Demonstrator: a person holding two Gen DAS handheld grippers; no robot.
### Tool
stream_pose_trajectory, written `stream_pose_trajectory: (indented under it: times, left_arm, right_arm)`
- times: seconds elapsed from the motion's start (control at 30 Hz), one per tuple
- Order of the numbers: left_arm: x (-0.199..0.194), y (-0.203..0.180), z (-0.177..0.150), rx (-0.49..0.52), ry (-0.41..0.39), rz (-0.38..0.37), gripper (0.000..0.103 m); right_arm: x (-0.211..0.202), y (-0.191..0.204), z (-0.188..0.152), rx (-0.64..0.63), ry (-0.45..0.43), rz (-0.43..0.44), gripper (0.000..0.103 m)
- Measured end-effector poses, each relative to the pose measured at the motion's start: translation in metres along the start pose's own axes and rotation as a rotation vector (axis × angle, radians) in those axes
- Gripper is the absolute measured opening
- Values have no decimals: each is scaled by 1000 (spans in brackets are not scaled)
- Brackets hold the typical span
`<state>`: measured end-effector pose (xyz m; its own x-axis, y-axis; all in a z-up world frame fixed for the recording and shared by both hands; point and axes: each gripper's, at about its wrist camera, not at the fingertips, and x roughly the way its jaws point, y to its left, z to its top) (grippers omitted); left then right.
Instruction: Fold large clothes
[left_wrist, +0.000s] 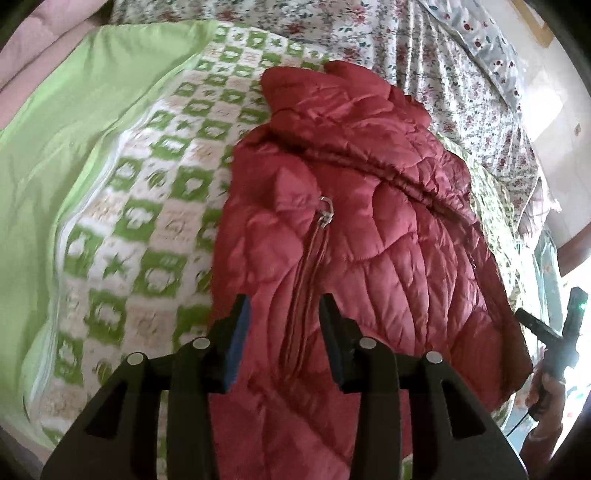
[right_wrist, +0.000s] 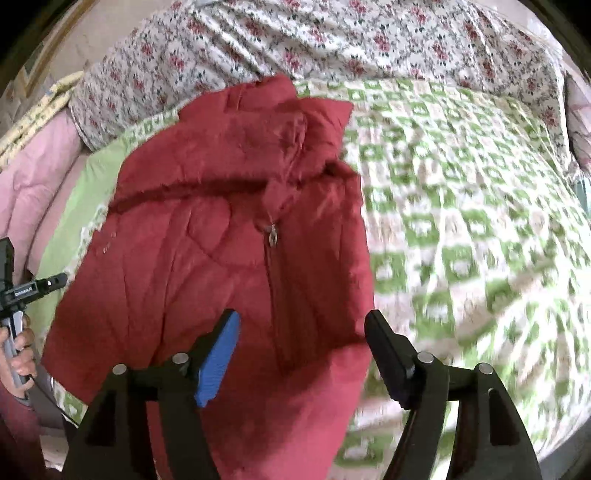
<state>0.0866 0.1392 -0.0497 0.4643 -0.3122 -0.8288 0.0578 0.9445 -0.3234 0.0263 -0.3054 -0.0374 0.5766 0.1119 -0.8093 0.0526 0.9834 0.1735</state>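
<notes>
A dark red quilted puffer jacket lies on the bed, zipped up, collar at the far end and hem toward me. It also shows in the right wrist view. Its zipper pull sits below the collar. My left gripper is open above the jacket's lower front, jaws either side of the zipper line, holding nothing. My right gripper is open over the jacket's lower right part, holding nothing. The right gripper's body shows at the left view's right edge; the left one shows at the right view's left edge.
A green-and-white checked blanket covers the bed under the jacket and spreads wide to the right. A plain green sheet lies at the left. A floral quilt is bunched at the far end. Pink bedding lies far left.
</notes>
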Motion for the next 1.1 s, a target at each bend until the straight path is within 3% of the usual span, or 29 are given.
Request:
stream_pose_trajectory:
  times: [0.17,0.4,0.6,0.67,0.73,0.87,1.1]
  left_arm:
    - [-9,10,-14,-25,7,4,42]
    - [-15,21,-31,-33,36,-24,50]
    - [-6,28,-45,-49,101,-55,57]
    - [-5,30,-49,-55,112,-54,57]
    - [-3,32,-51,-57,123,-69,61]
    - [0,27,-57,-50,149,-121,61]
    - [1,14,-67,0,158,-118,62]
  right_arm:
    - [0,7,-20,-38,60,-43,73]
    - [-24,-20,-47,-15,72,-81,73]
    - [-29,-29,-57,12,71,-15,68]
    - [-30,-25,-57,12,64,28,53]
    - [-29,-20,-56,10,67,66,46]
    - [-21,-15,-56,22,84,101,46]
    - [-15,-37,-67,143,107,209,47]
